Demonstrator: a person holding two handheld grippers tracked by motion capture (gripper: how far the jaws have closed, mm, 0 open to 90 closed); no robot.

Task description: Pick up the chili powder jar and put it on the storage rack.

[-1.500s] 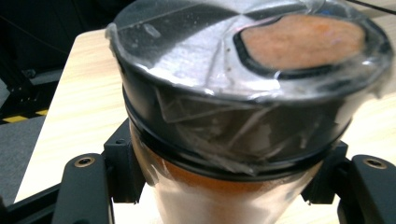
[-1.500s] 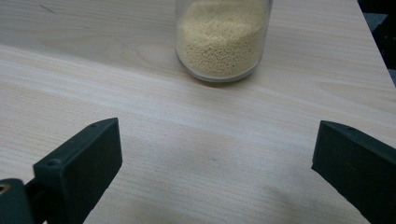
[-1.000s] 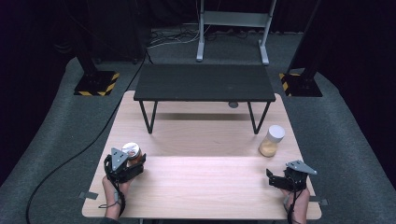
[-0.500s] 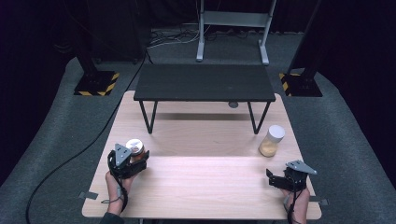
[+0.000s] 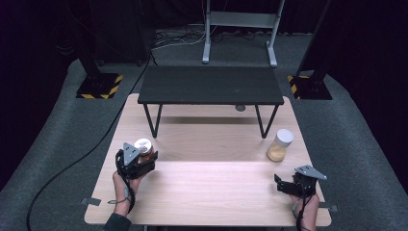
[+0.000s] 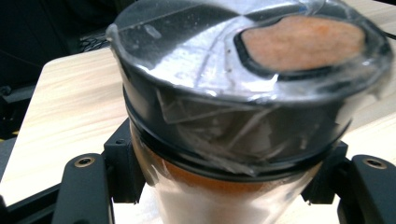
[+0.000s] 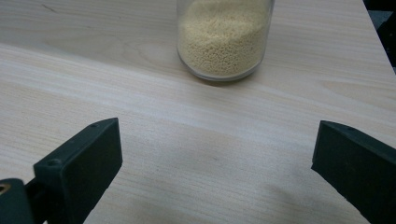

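The left gripper is pinching a black-lidded jar of orange powder between its fingers. The right gripper is hovering over the bench, fingers spread apart around nothing. Just beyond them, a jar of yellow grains is standing on the wood.

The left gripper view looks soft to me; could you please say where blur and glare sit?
Left gripper view: the jar lid is blurred, with white glare on its clear wrap. Right gripper view: the grain jar and table look sharp.
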